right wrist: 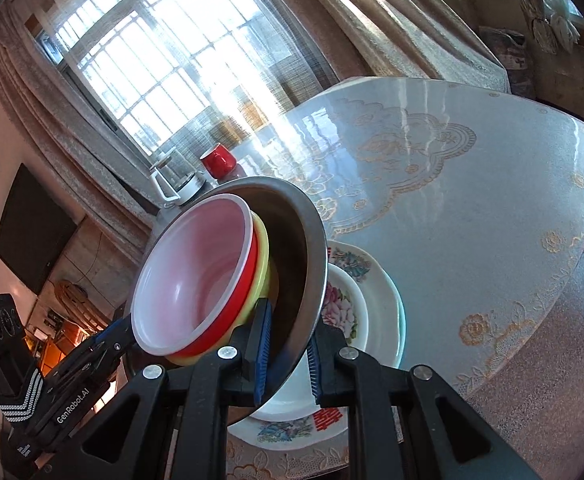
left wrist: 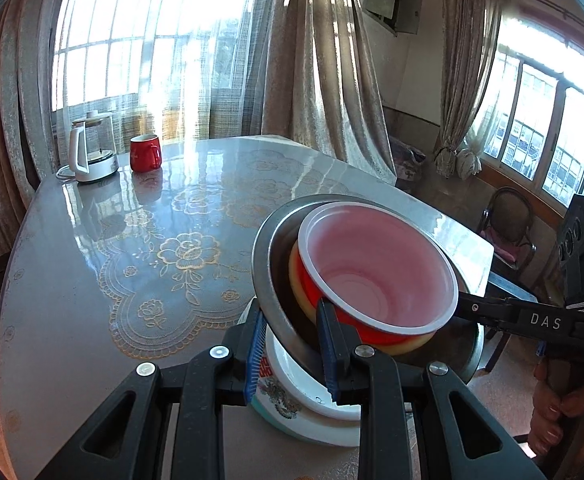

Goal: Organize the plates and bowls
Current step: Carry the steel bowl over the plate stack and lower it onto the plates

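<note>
i've got the steel bowl point(left wrist: 264, 264) tipped up on edge over the table point(left wrist: 92, 240), mouth facing sideways. nested in it: one red bowl point(left wrist: 376, 268) and one yellow bowl point(left wrist: 294, 276). under it two plates, i think. left gripper point(left wrist: 292, 344) and right gripper point(right wrist: 288, 348) each pinch the steel rim on opposite sides.

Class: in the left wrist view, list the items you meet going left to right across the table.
Kettle → red mug → steel bowl → red bowl nested inside it.
</note>
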Motion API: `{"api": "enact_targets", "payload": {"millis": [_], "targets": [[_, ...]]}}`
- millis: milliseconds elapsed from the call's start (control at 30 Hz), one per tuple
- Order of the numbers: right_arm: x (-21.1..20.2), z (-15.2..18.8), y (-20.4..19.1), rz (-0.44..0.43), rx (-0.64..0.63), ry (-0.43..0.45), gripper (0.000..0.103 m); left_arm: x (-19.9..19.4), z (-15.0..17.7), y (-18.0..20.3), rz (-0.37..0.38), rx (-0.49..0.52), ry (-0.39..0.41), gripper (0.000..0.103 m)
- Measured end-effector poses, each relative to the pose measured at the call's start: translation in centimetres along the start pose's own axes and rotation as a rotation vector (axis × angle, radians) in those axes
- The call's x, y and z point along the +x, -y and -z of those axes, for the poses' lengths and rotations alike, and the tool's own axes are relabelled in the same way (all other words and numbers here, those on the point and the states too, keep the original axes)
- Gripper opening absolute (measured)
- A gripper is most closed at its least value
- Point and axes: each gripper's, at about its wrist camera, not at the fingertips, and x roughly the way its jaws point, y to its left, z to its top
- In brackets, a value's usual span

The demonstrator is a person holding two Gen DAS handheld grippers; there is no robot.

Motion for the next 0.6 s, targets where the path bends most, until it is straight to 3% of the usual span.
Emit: {"api": "enact_targets", "payload": {"millis": [600], "targets": [[2.6,1.1,1.9,0.028,0.049,-0.072,0.017,2.5,2.0,-0.2,-0.013,-0.022,-0.073,0.026]]}}
